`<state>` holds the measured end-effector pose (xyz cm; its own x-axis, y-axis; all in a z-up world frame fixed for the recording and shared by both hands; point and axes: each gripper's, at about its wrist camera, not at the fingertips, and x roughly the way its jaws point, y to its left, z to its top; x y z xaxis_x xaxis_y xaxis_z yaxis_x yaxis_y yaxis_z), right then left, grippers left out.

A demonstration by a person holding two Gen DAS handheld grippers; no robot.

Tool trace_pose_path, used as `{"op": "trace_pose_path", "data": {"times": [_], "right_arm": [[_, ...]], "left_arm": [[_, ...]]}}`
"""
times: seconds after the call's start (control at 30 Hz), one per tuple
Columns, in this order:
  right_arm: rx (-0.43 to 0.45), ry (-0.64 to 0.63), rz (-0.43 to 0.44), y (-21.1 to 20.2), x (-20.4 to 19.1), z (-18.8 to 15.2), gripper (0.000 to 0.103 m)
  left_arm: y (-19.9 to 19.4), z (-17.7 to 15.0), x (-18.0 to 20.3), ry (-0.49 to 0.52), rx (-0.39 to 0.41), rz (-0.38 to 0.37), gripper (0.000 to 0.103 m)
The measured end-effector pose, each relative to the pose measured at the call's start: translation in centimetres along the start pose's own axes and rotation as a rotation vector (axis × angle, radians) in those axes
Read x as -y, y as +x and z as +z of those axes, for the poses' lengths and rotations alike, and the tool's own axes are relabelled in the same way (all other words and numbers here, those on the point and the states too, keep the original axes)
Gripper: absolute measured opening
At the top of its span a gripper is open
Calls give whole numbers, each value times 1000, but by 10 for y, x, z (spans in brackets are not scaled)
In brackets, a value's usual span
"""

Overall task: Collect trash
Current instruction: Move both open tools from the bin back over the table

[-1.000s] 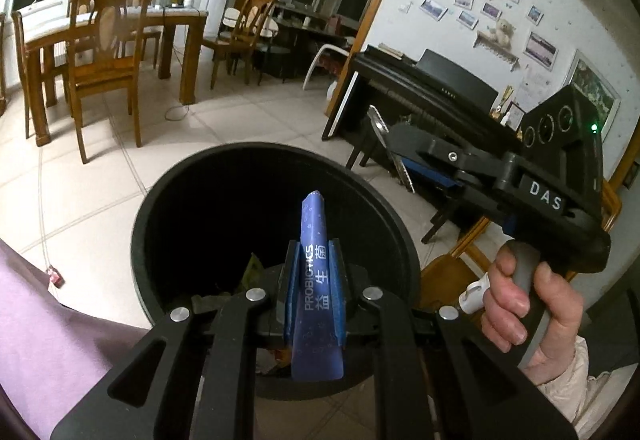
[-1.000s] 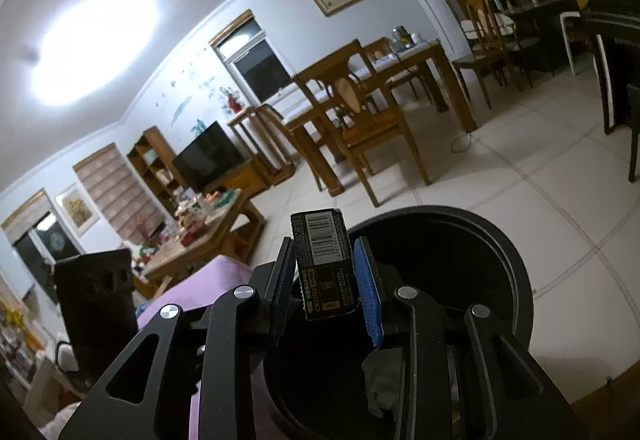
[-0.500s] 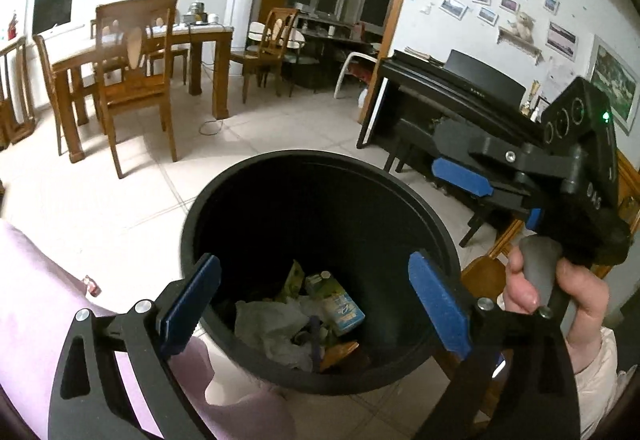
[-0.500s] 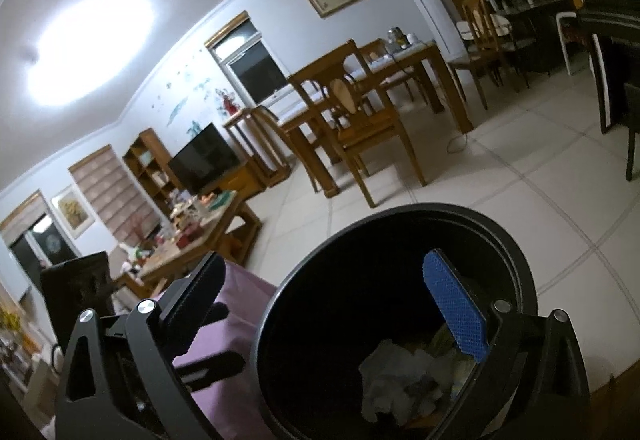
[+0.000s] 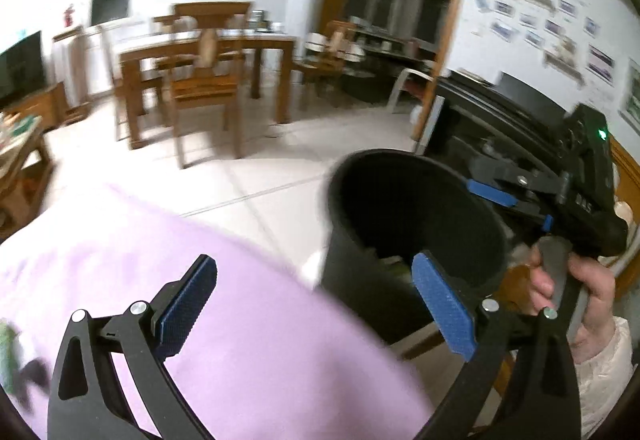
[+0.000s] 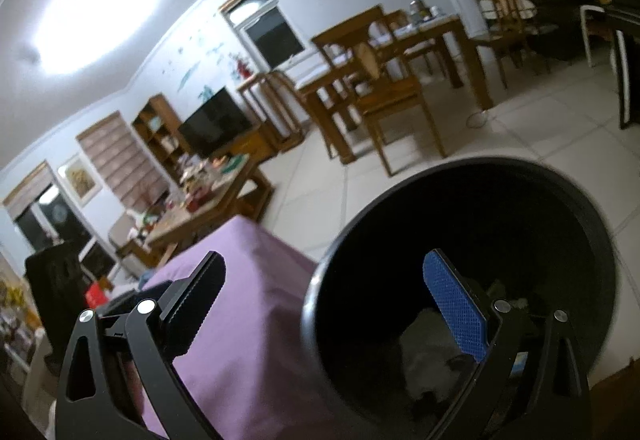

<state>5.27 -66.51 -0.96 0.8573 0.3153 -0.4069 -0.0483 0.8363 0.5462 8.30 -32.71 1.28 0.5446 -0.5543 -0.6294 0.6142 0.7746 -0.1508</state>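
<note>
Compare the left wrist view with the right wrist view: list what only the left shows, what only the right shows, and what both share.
Only the left wrist view: the right gripper seen from outside, the hand on its handle, the wooden doorway and the black piano.

Only the right wrist view: the ceiling light, the bookshelf and crumpled white trash in the bin.

Both: the black bin, the purple cloth, the dining table, the television and open, empty jaws.

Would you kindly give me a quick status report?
Both hand-held grippers, left and right, open, empty. Black bin holds trash. Nothing blocking; purple cloth alongside.
</note>
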Motion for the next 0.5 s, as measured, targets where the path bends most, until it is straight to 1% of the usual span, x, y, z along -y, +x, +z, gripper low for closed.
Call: {"op": "trace_pose_path", "data": {"times": [0.1, 0.3, 0.4, 0.47, 0.5], "right_arm": [[-53, -45, 25, 23, -31, -10, 98], [-173, -158, 89, 72, -102, -37, 98], [-242, -219, 129, 97, -143, -51, 98], [-292, -273, 156, 114, -174, -67, 98], [-312, -296, 166, 120, -187, -73, 98]], "left_arm": [[-22, -8, -41, -59, 16, 54, 97], [-67, -33, -129, -185, 37, 202, 97], [-82, -47, -169, -242, 28, 276, 97], [-86, -54, -188, -263, 4, 314, 96], [-85, -57, -193, -262, -13, 327, 90]]}}
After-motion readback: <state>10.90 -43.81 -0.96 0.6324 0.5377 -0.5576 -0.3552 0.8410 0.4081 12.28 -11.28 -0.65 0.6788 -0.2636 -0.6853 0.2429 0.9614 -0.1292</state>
